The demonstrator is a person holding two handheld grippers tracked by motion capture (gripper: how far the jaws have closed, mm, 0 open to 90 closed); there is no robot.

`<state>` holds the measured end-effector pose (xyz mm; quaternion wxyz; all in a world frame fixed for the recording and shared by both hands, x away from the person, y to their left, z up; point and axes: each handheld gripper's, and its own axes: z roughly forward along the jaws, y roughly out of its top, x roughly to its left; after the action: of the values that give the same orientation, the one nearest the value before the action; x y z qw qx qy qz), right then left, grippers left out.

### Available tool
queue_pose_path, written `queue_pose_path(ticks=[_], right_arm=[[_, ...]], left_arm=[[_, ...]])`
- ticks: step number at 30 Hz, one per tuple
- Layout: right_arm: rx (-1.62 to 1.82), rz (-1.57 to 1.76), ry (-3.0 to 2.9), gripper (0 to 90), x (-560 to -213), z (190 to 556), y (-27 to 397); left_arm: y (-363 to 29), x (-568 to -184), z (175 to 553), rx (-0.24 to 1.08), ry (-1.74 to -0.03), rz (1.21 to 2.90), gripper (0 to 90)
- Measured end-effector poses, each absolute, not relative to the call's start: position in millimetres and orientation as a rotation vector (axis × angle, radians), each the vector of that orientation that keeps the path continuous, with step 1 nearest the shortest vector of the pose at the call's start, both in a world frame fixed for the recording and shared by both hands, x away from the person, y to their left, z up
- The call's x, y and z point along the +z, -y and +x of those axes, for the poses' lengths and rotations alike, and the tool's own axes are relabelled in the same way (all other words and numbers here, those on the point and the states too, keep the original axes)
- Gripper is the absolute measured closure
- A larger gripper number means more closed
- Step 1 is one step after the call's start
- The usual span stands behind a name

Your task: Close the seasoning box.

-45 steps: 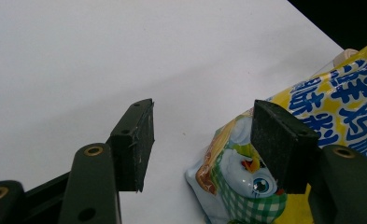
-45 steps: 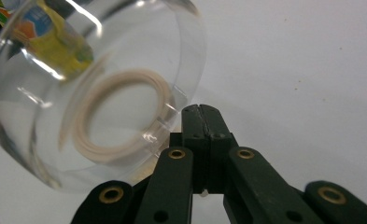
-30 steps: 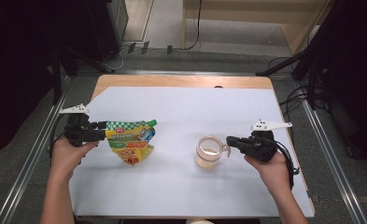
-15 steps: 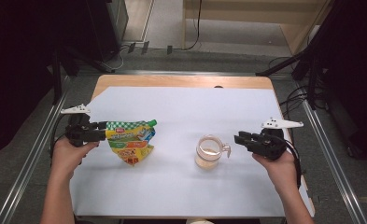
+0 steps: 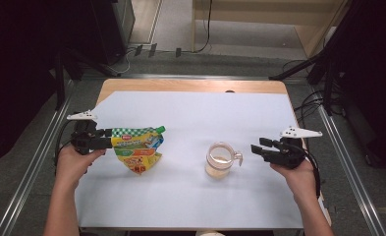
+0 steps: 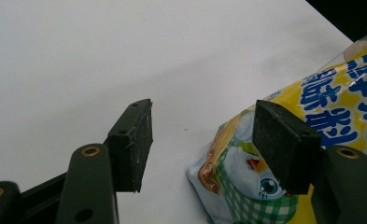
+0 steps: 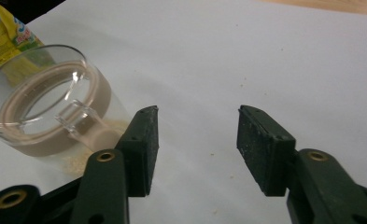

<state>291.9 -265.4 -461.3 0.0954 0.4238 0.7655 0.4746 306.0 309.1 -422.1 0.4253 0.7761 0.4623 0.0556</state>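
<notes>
A yellow and green drink pouch [image 5: 137, 146] with a green cap lies on the white sheet at the left. My left gripper [image 5: 107, 139] is at the pouch's left end. In the left gripper view that gripper [image 6: 209, 140] is open: the pouch's corner [image 6: 237, 172] sits between the jaws, close to the right one, and the left one stands apart from it. A clear glass mug [image 5: 220, 160] holding pale liquid stands right of centre, handle [image 5: 238, 157] pointing right. My right gripper [image 5: 255, 149] is just right of the handle; its jaws have just been opening, and it [image 7: 197, 140] has only bare sheet between them.
The white sheet [image 5: 190, 118] covers most of the wooden table [image 5: 190, 86]. Fine crumbs lie on the sheet near the mug [image 7: 45, 107]. Metal rails run along both sides of the table, and dark equipment and cables stand behind it.
My right gripper has let go of the mug's handle, opened and drawn back to the right. The mug, the pouch and the left gripper have stayed put.
</notes>
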Motion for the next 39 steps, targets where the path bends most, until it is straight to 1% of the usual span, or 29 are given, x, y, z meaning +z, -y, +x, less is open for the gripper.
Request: queue_pose_path(ticks=[1, 3, 5, 10, 14, 22, 39], right_arm=[[1.409, 1.268, -2.268, 47.2, -463.3, 292.8, 267.0], [1.399, 1.282, -2.238, 42.3, -466.8, 294.0, 269.3], [1.39, 1.273, -2.236, 41.5, -469.0, 295.1, 271.8], [1.39, 1.303, -2.208, 34.7, -474.3, 297.4, 275.8], [1.355, 1.293, -2.194, 31.5, -479.7, 298.8, 277.6], [1.336, 1.335, -2.176, 29.7, -485.8, 302.1, 279.9], [1.301, 1.32, -2.195, 29.7, -487.9, 301.6, 274.3]], left_arm=[[-308.8, -422.2, 306.1, 0.138, -1.157, 1.942, 38.8], [-308.4, -422.4, 306.1, 0.139, -1.155, 1.943, 38.8], [-308.3, -422.4, 306.2, 0.138, -1.156, 1.941, 38.8], [-308.4, -422.8, 306.2, 0.138, -1.157, 1.942, 38.8], [-308.3, -423.6, 306.6, 0.14, -1.159, 1.941, 38.8], [-308.0, -423.9, 306.7, 0.145, -1.16, 1.944, 38.5], [-307.7, -424.9, 306.9, 0.141, -1.168, 1.938, 38.1]])
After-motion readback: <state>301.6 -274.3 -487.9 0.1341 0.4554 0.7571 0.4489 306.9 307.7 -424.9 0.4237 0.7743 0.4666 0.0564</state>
